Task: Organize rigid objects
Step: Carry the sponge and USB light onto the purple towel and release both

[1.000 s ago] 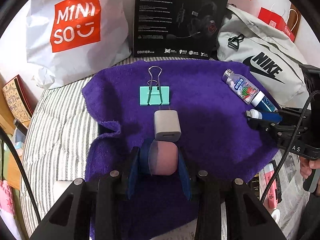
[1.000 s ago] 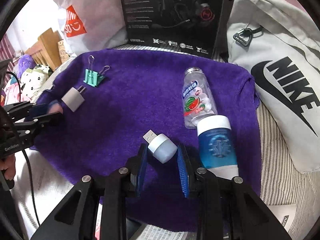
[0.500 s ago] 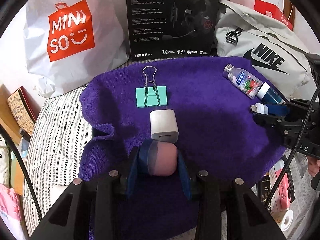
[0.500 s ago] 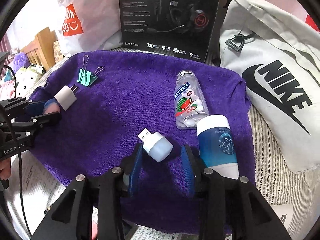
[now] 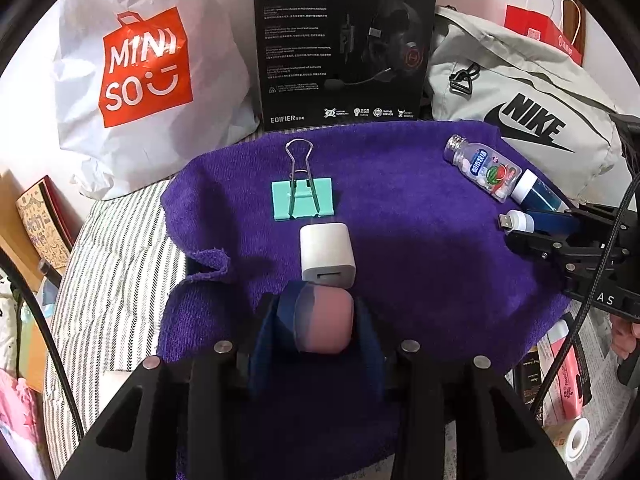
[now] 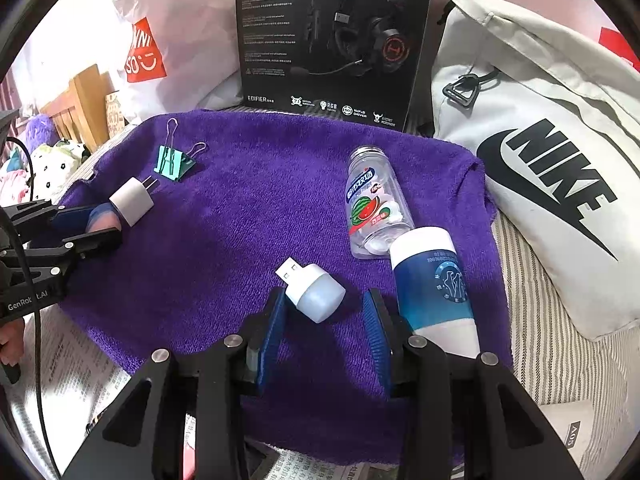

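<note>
On the purple towel (image 5: pixel 400 216) (image 6: pixel 248 208) lie a teal binder clip (image 5: pixel 302 198) (image 6: pixel 173 162), a white charger cube (image 5: pixel 327 253) (image 6: pixel 132 201), a clear candy bottle (image 5: pixel 486 169) (image 6: pixel 372 204), a blue-and-white bottle (image 5: pixel 536 194) (image 6: pixel 434 284) and a small white USB light (image 5: pixel 516 220) (image 6: pixel 314 290). My left gripper (image 5: pixel 322 322) (image 6: pixel 86 226) is shut on a pink-and-blue block (image 5: pixel 323 319) just behind the charger. My right gripper (image 6: pixel 324 320) (image 5: pixel 536 228) is open, its jaws on either side of the USB light, which rests on the towel.
A Miniso bag (image 5: pixel 140 68), a black headset box (image 5: pixel 344 40) and a grey Nike bag (image 5: pixel 520 104) (image 6: pixel 552 152) line the back edge. Striped bedding (image 5: pixel 108 264) lies left. Newspaper and small items (image 5: pixel 568 384) lie at the right front.
My right gripper has opened and let go of the USB light, which now lies on the towel. My left gripper stays shut on the block and has drawn back slightly.
</note>
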